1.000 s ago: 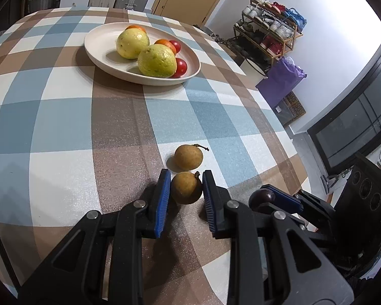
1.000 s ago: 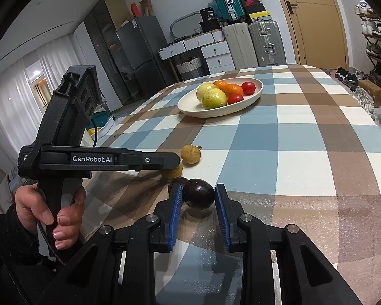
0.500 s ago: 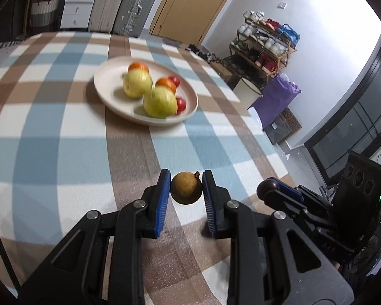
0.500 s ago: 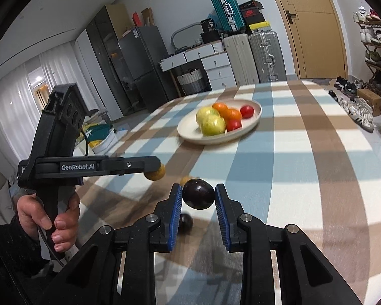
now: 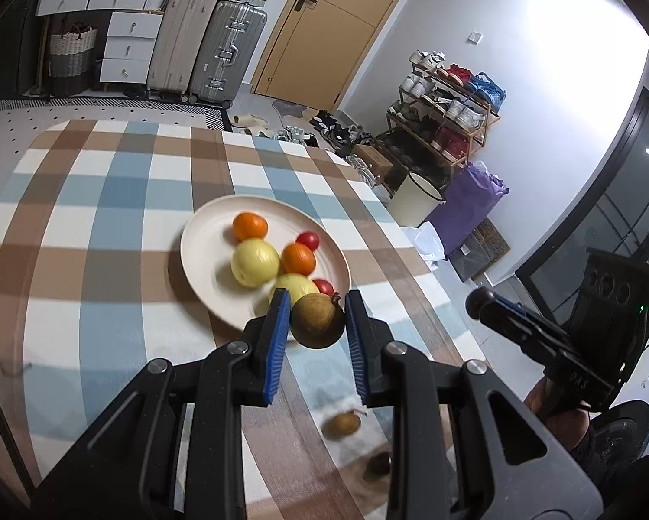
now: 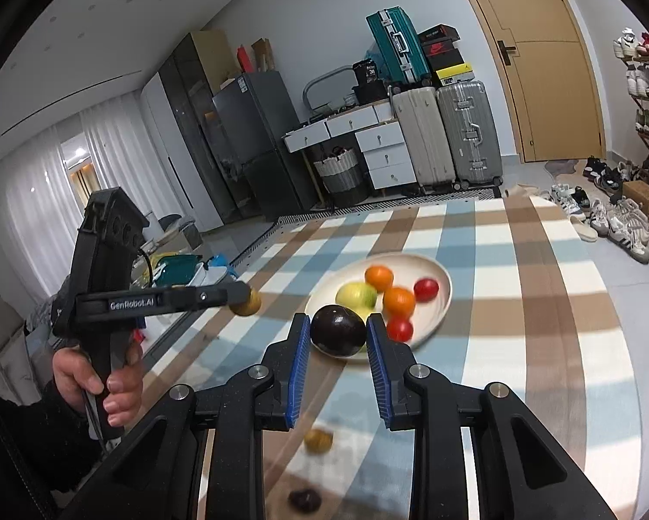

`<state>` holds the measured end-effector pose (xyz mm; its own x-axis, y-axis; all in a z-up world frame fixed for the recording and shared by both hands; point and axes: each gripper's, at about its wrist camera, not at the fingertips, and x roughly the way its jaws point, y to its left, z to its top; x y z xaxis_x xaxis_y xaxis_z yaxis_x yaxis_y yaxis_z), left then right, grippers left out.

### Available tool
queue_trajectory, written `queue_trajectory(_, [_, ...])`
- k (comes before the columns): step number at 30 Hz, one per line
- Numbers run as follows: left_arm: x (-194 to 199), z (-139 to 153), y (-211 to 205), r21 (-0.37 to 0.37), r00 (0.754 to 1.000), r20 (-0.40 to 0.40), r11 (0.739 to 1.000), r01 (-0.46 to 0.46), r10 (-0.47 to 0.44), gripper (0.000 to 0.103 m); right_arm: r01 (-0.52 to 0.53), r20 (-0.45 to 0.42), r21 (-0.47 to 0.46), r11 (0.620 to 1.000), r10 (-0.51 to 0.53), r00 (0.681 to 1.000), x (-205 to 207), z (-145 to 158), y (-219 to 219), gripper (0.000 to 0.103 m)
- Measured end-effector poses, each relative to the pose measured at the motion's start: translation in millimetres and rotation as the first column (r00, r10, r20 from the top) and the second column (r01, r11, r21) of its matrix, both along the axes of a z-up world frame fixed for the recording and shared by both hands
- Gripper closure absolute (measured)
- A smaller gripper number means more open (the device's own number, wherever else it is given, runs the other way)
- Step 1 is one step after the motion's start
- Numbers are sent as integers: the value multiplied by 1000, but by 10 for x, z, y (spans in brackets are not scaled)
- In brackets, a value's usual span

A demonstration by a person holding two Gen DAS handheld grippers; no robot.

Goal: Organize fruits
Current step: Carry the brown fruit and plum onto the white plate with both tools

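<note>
My left gripper (image 5: 316, 323) is shut on a brown round fruit (image 5: 318, 320) and holds it in the air above the table, near the front edge of the cream plate (image 5: 203, 268). My right gripper (image 6: 337, 333) is shut on a dark purple fruit (image 6: 337, 330), also raised, before the same plate (image 6: 443, 299). The plate holds two yellow-green fruits, two oranges and two red tomatoes. A second brown fruit (image 5: 343, 424) and a dark fruit (image 5: 378, 463) lie on the checked cloth below; both also show in the right wrist view, the brown fruit (image 6: 319, 440) and the dark one (image 6: 303, 500).
The table (image 5: 86, 225) has a blue, brown and white checked cloth. Beyond it stand suitcases (image 5: 220, 47), a drawer unit, a shoe rack (image 5: 446, 99) and a door. The table's right edge (image 5: 411, 238) drops off to a purple bag and a bin.
Both grippers have risen well above the table with their fruits and moved toward the plate. The second brown fruit and a dark fruit stay on the cloth below.
</note>
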<state>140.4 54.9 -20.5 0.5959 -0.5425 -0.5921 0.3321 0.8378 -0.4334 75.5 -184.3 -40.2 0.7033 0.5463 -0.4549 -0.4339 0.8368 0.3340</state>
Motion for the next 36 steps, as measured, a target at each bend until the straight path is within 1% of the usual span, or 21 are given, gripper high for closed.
queue_trajectory(9, [566,52,-38,4,1000,-17,1000,-5,5,80,-51,5,-21,998,51,999,584,180,206,76])
queue_trajectory(16, [994,-29,-142,1,999,-51,1000,19,-19,80,-63,-29,-18,998,62,998,1026,172,296,76])
queue_trajectory(20, [1247,-139,-240,9,996,-79,999,37,-36,80,-54,-57,-9,999,53,997,1271,98,292,76])
queue_trajectory(26, [1587,-349,-396,19,991,-121,998,64,-61,80,-27,-101,-31,999,24,995,1632,-94,295,76])
queue_trajectory(32, [1803,-564,-547,25,982,-164,995,99,-93,80,-23,-143,-28,999,19,989,1880,-296,297,76])
queue_trajectory(36, [1889,-700,-613,33,977,-183,993,114,-106,80,-24,-167,-54,998,15,986,1969,-437,325,76])
